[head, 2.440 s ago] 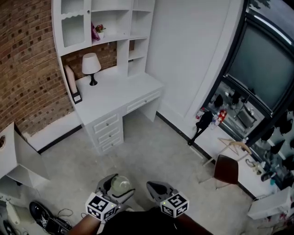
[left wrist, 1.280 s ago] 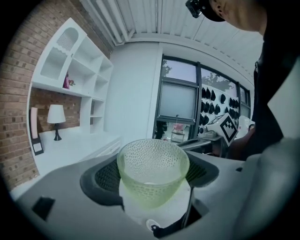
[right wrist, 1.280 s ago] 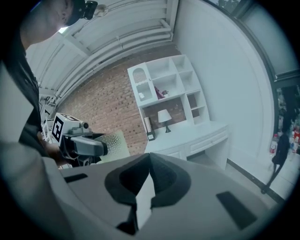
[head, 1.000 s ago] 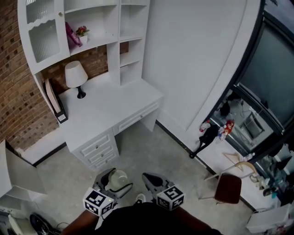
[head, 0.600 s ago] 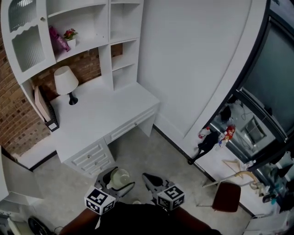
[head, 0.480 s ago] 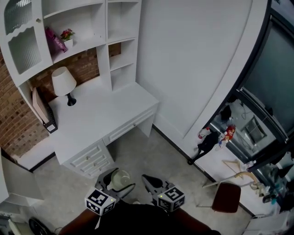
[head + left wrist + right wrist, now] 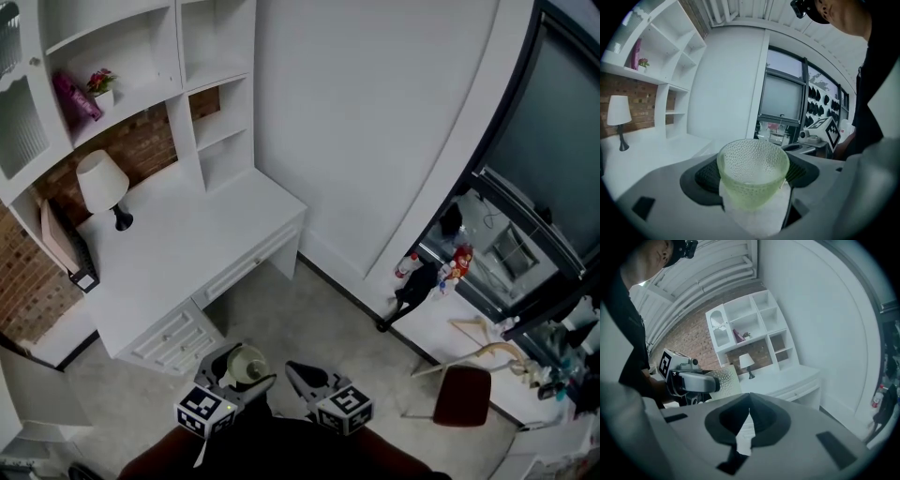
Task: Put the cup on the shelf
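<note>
A: Status?

B: The left gripper [image 7: 237, 368] is clamped on the cup [image 7: 752, 174], rim up. It's held low in front of the person, over the floor [image 7: 319, 314] and well apart from the shelf [image 7: 190, 136]. The right gripper [image 7: 749, 423] is just beside it, jaws pressed together, empty.

A: What could go wrong?

B: Biggest risk is the desk [image 7: 187, 248]. It juts out under the shelf, so the reach goes over it, and an arm or the cup could knock its edge. Next is the shelf: its bays are narrow, so a tilted cup could clip a board. Then the grip: the cup tapers downward, so a jolt could squeeze it up & out of the jaws. It's pebbled glass or plastic, can't tell which from here. If it's glass, a drop onto the floor probably breaks it.

A: What's around?

B: There's a wall [image 7: 366, 122] right of the shelf, then a dark window [image 7: 553, 122]. 1 chair [image 7: 461, 394] sits below that, well apart from the route. On the desk are a lamp [image 7: 101, 183] & files [image 7: 58, 239] at left. 1 pot [image 7: 101, 84] of flowers sits on an upper board.

A: Anything in the way?

B: No, nothing stands btwn the person & the desk. The 2 small bays right of the lamp are bare. The lamp & pot only matter if the cup goes left.
</note>
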